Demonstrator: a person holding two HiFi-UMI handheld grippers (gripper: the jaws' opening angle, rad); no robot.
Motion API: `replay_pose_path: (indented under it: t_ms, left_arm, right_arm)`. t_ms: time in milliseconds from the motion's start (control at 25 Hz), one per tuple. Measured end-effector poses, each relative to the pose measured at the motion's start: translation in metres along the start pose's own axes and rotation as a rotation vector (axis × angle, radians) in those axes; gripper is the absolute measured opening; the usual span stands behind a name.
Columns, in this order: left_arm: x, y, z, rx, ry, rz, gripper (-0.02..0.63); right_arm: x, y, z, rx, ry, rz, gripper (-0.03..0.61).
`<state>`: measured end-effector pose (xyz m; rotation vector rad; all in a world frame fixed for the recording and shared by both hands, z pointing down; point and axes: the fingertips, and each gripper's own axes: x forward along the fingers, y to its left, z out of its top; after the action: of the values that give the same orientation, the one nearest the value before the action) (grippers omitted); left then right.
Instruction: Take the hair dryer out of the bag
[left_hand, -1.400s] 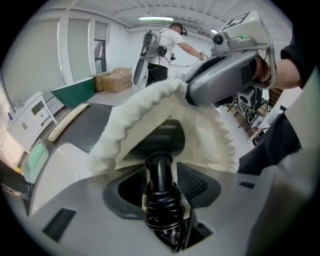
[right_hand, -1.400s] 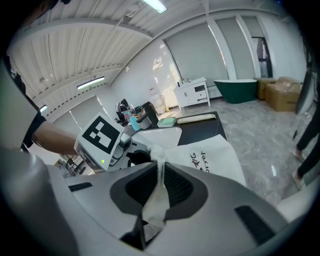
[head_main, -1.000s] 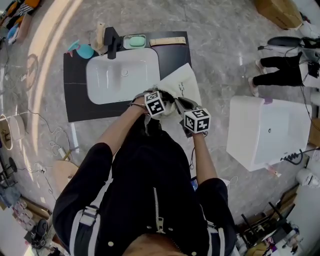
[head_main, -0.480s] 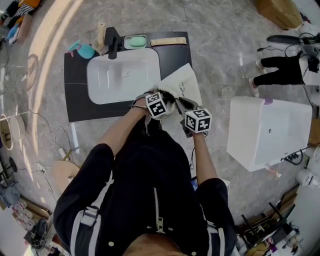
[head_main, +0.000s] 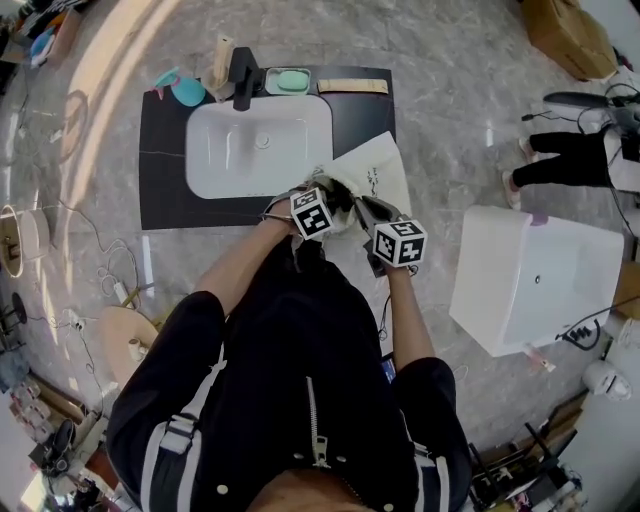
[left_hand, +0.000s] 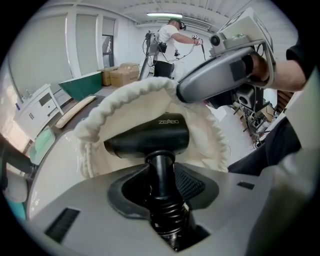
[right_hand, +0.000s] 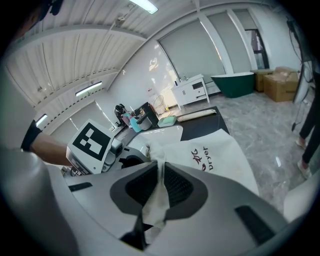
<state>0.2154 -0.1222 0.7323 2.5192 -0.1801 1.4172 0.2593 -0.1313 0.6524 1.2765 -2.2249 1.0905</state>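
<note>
We see the left gripper (left_hand: 161, 162) closed round the handle of the black hair dryer (left_hand: 150, 137); its jaws have just been closing, and the ribbed handle stands between them with the pads against it; the dryer's barrel lies crosswise inside the gathered mouth of the cream cloth drawstring bag (left_hand: 120, 102), and the handle comes out of that mouth toward the gripper. The right gripper (right_hand: 161, 172) has its jaws narrow, pinching a fold of the bag's rim between the pads; beyond them the bag spreads flat, with dark lettering on its face. In the head view we find both grippers close together at the near right edge of the black countertop (head_main: 160, 180); the bag lies on that counter just beside the white oblong basin (head_main: 258, 150); a black tap (head_main: 243, 80) stands at the basin's far side.
</note>
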Motion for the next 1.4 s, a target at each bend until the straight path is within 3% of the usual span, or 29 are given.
replay_pose_path:
  t_ms: [360, 720, 1000, 1400]
  left_arm:
    - [-0.021, -0.006, -0.032, -0.062, -0.004, -0.004, 0.170]
    - [-0.053, -0.001, -0.053, -0.094, -0.047, 0.010, 0.170]
    - [-0.080, 0.013, -0.078, -0.245, -0.134, 0.006, 0.170]
    - [-0.137, 0.043, -0.122, -0.399, -0.228, 0.095, 0.170]
  right_arm:
    - [0.011, 0.009, 0.002, -0.014, 0.019, 0.006, 0.052]
    - [0.022, 0.014, -0.001, 0.000, 0.036, -0.050, 0.054]
    - [0.039, 0.017, -0.017, -0.001, 0.058, -0.097, 0.054]
    - [0.070, 0.017, -0.043, -0.031, 0.121, -0.132, 0.061]
